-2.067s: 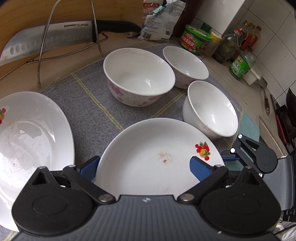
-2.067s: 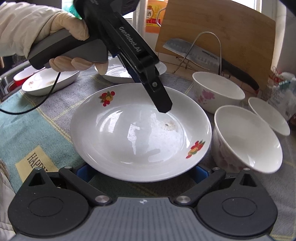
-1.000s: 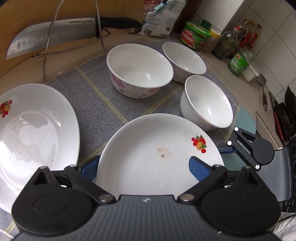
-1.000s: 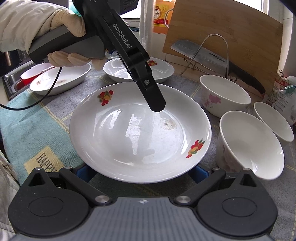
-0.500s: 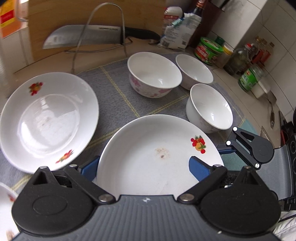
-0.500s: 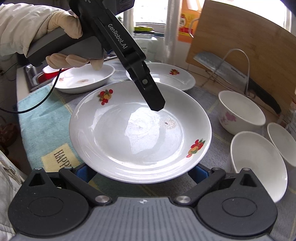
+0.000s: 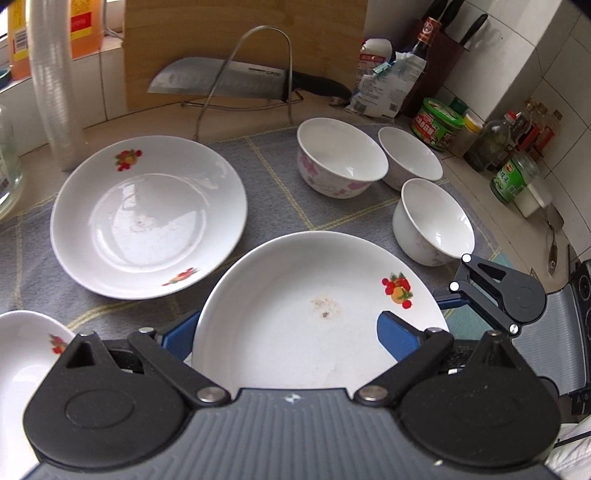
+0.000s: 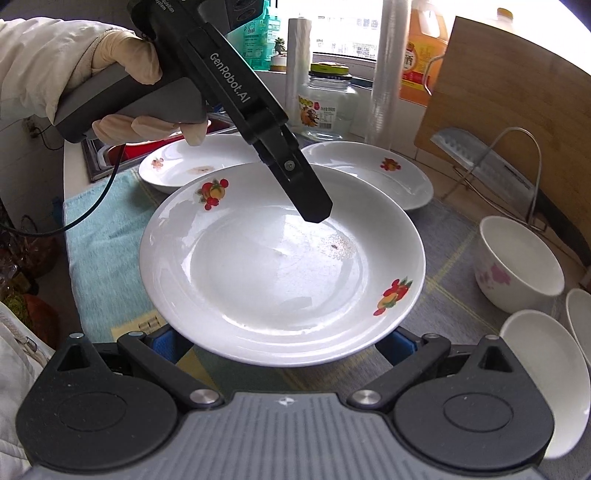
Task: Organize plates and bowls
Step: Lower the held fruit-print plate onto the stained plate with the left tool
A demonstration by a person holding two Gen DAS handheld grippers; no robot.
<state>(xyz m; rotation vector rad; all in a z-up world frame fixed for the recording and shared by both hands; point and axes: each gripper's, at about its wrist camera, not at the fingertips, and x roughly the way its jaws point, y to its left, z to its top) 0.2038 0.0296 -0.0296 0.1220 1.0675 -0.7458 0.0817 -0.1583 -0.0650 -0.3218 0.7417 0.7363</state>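
Note:
A white plate with fruit prints [image 7: 295, 314] [image 8: 280, 258] hangs above the grey mat [image 7: 280, 177]. My left gripper [image 7: 288, 332] is shut on it. Its right pad [image 7: 399, 339] lies on top of the plate and its left finger [image 7: 177, 332] passes underneath. From the right wrist view that upper finger [image 8: 303, 192] crosses the plate's far rim. My right gripper [image 8: 284, 343] reaches under the near rim with jaws wide apart and its tips hidden. Two more plates [image 7: 147, 214] [image 7: 22, 354] lie on the mat to the left. Three bowls [image 7: 340, 158] [image 7: 410, 155] [image 7: 432, 221] stand to the right.
A cleaver on a wire rack [image 7: 221, 81] and a wooden board [image 7: 243, 33] stand behind the mat. Jars and bottles [image 7: 439, 122] line the tiled wall at right. A glass jar [image 8: 325, 107], cup stack [image 7: 51, 81] and sink [image 8: 110, 155] are at the left.
The held plate has stayed in both grippers while they lifted and swung left. The second plate has come fully into view and a third plate's rim has appeared at lower left.

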